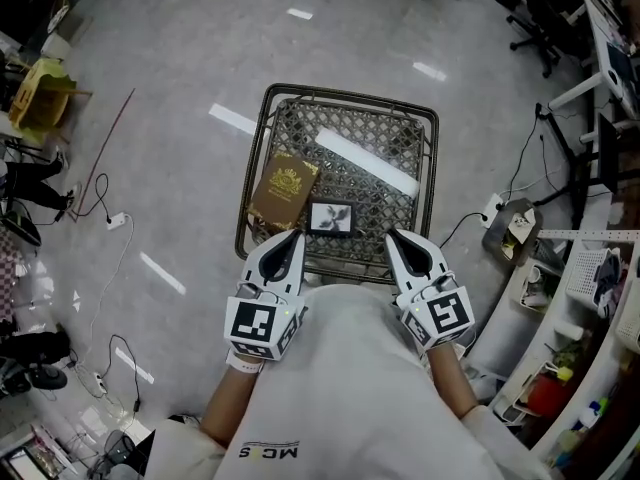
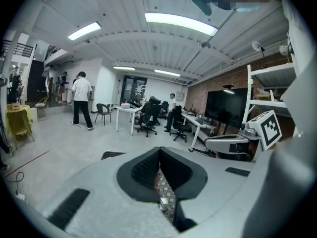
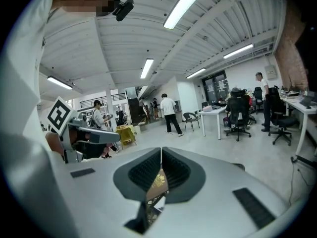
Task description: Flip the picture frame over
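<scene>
A small black picture frame (image 1: pixel 330 218) lies picture side up on the mesh top of a wire basket table (image 1: pixel 270 108), near its front edge. My left gripper (image 1: pixel 290 239) is held close to my chest, just in front of the table, jaws shut with nothing between them. Symmetrically on the other side, my right gripper (image 1: pixel 399 240) is also shut and empty. Both point forward into the room. Through the jaw gaps only slivers of mesh (image 2: pixel 167 195) and of the brown book (image 3: pixel 157 180) show.
A brown book with a gold emblem (image 1: pixel 283 190) lies left of the frame. A long white strip (image 1: pixel 366 162) lies diagonally across the mesh. Cables (image 1: pixel 110 223) run over the floor at left; shelving and clutter (image 1: pixel 570 368) stand at right. People and desks fill the room beyond.
</scene>
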Demonstrator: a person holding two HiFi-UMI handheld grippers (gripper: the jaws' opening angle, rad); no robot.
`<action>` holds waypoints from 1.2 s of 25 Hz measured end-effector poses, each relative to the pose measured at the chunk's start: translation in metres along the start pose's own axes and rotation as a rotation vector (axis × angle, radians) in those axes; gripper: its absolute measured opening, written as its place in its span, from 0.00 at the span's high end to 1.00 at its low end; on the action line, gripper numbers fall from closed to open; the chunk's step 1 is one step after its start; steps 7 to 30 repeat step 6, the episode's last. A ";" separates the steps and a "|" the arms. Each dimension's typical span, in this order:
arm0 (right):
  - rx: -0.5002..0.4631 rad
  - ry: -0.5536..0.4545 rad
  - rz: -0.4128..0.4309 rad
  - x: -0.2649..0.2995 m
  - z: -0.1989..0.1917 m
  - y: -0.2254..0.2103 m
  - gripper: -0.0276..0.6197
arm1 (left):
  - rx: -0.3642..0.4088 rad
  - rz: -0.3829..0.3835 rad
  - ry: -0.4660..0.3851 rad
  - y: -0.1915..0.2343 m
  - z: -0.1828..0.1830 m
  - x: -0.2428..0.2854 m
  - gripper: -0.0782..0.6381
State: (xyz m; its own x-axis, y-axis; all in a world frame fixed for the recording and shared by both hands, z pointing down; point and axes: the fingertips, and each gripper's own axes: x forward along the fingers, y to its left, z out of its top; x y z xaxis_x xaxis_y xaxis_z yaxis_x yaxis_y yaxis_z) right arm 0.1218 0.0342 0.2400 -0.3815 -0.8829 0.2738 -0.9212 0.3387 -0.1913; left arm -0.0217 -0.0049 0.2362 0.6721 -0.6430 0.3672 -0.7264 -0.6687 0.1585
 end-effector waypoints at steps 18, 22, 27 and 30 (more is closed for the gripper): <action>0.006 -0.008 -0.028 -0.003 0.001 0.003 0.93 | 0.005 0.003 -0.004 0.004 0.001 -0.009 0.86; 0.006 -0.008 -0.028 -0.003 0.001 0.003 0.93 | 0.005 0.003 -0.004 0.004 0.001 -0.009 0.86; 0.006 -0.008 -0.028 -0.003 0.001 0.003 0.93 | 0.005 0.003 -0.004 0.004 0.001 -0.009 0.86; 0.006 -0.008 -0.028 -0.003 0.001 0.003 0.93 | 0.005 0.003 -0.004 0.004 0.001 -0.009 0.86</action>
